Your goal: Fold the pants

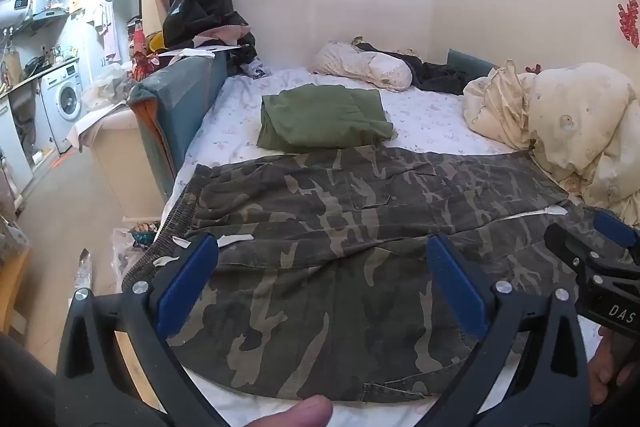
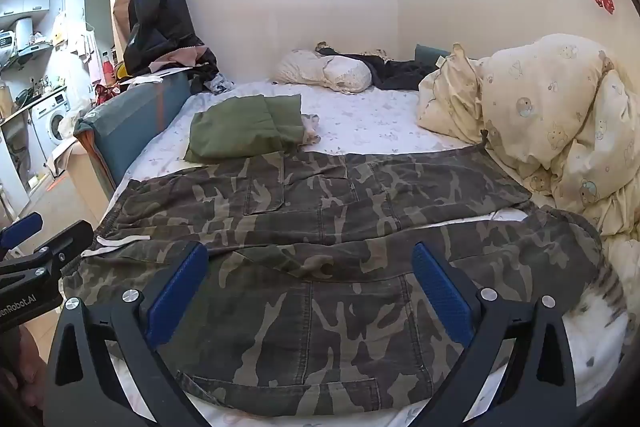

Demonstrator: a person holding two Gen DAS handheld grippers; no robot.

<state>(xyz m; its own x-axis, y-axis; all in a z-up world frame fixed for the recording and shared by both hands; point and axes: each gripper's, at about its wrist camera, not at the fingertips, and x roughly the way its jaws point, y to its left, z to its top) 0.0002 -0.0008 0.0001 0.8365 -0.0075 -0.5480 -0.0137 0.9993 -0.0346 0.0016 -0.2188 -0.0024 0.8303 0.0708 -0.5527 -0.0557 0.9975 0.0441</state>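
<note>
Soft, limp, fairly heavy pants [image 1: 328,251] flat on bed [image 1: 420,115]; best pinched at waistband [image 1: 176,223] and hem, both tongs [image 1: 320,267] [image 2: 310,279] apart, empty.

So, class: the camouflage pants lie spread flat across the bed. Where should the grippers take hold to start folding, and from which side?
Probably grip the camouflage pants along the near leg's edge, coming from the near bedside. That hem lies closest under the open left gripper and right gripper.
</note>
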